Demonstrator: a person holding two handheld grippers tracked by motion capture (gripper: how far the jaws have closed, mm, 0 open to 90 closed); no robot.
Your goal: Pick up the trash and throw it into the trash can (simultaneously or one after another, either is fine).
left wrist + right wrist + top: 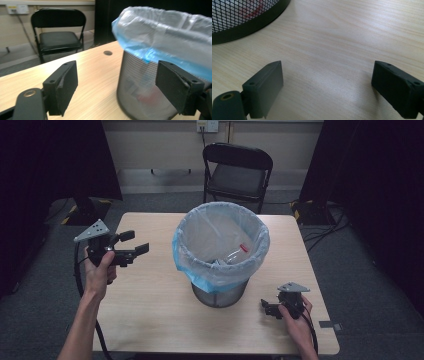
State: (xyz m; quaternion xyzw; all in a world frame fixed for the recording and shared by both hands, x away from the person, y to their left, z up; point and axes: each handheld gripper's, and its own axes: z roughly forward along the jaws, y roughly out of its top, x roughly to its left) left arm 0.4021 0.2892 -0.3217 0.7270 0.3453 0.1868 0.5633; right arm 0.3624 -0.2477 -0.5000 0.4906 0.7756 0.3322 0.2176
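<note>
- Two grippers, one wire-mesh wastebasket [220, 290], all on a light wooden table [150, 310]; listed from the left edge across to the right.
- Left gripper [134, 243]: held in a hand [100, 270] above the table near its left edge, raised off the surface, jaws spread wide and empty, aimed right toward the basket. Probably kept high to meet the liner's rolled rim rather than the mesh below it.
- From the left gripper view: mesh wall [140, 90] and blue-tinted bag overhang [162, 37] sitting between the two black pads [66, 85], near but not touching. A small round hole [108, 52] in the tabletop farther back.
- Centre: wastebasket standing upright about mid-table, lined with a translucent plastic bag [190, 252] folded out over the rim, presumably to keep the liner from slipping in. Inside, a clear plastic bottle with a red cap [243, 248] and some other rubbish, too dim to name.
- Right gripper [267, 307]: held low by the other hand [296, 322] near the front right corner, just off the surface, jaws wide apart with nothing between, pointing left toward the basket's foot.
- From the right gripper view: bare wood between the pads [265, 87], the basket's dark base ring [254, 26] ahead and apart. Likely waiting there clear of the basket.
- Beyond the far edge: a black folding chair [237, 170] on the floor.
</note>
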